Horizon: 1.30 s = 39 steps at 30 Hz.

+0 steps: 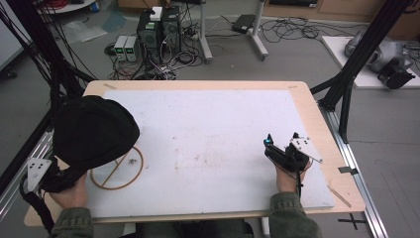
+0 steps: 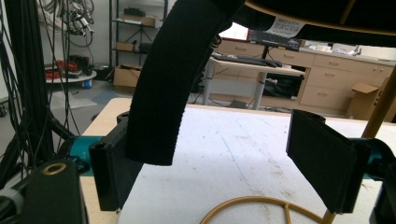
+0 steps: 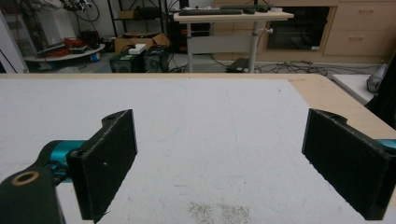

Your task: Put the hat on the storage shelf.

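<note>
A black cap (image 1: pixel 94 131) sits on a wooden stand with a ring base (image 1: pixel 119 171) at the table's left. My left gripper (image 2: pixel 210 140) is low beside the stand and under the cap, its grey plate (image 1: pixel 37 171) showing at the table's left edge. Its jaws stand wide open. The cap's black strap (image 2: pixel 163 84) hangs down just in front of the left jaw, and nothing is pinched. The ring base (image 2: pixel 247 201) lies between the jaws, lower down. My right gripper (image 1: pixel 282 137) rests on the white mat (image 1: pixel 213 129) at the right, open and empty (image 3: pixel 219 121).
The stand's wooden pole (image 2: pixel 380 112) rises by my left gripper's right jaw. The wooden table edge (image 1: pixel 322 124) borders the mat. Computers and cables (image 1: pixel 158 34) sit on the floor beyond the table, and black frame posts (image 1: pixel 346 84) stand at both sides.
</note>
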Available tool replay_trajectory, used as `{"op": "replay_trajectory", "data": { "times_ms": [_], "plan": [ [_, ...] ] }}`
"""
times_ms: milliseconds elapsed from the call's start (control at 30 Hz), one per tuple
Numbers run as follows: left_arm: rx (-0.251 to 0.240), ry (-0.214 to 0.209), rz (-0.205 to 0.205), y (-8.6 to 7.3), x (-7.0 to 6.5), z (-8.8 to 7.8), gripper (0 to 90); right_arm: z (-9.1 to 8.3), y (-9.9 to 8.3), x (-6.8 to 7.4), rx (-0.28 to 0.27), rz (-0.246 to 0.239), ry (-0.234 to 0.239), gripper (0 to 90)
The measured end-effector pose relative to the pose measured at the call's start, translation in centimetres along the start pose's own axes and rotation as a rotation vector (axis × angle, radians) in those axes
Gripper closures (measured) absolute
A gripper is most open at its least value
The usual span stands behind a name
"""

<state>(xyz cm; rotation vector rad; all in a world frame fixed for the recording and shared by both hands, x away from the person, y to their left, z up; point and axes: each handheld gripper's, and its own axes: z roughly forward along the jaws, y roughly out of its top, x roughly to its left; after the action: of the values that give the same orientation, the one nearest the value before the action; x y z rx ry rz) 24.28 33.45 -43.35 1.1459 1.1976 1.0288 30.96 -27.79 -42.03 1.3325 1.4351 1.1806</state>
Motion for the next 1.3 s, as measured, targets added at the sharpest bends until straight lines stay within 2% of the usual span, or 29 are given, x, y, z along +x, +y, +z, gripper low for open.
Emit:
{"op": "replay_trajectory", "data": {
  "times_ms": [467,900,1300],
  "plan": [
    [0.004,-0.002,-0.001,-0.03,0.04,0.07,21.0,-0.02,0.06,-0.20,-0.009,0.000,-0.003,9.3],
    [0.004,-0.002,-0.008,-0.01,0.13,0.08,21.0,0.08,-0.02,-0.24,0.013,0.017,-0.003,9.3],
    [0.000,-0.003,-0.021,-0.02,0.19,0.10,21.0,0.10,-0.02,-0.24,0.011,-0.003,-0.006,9.3]
  ]
}}
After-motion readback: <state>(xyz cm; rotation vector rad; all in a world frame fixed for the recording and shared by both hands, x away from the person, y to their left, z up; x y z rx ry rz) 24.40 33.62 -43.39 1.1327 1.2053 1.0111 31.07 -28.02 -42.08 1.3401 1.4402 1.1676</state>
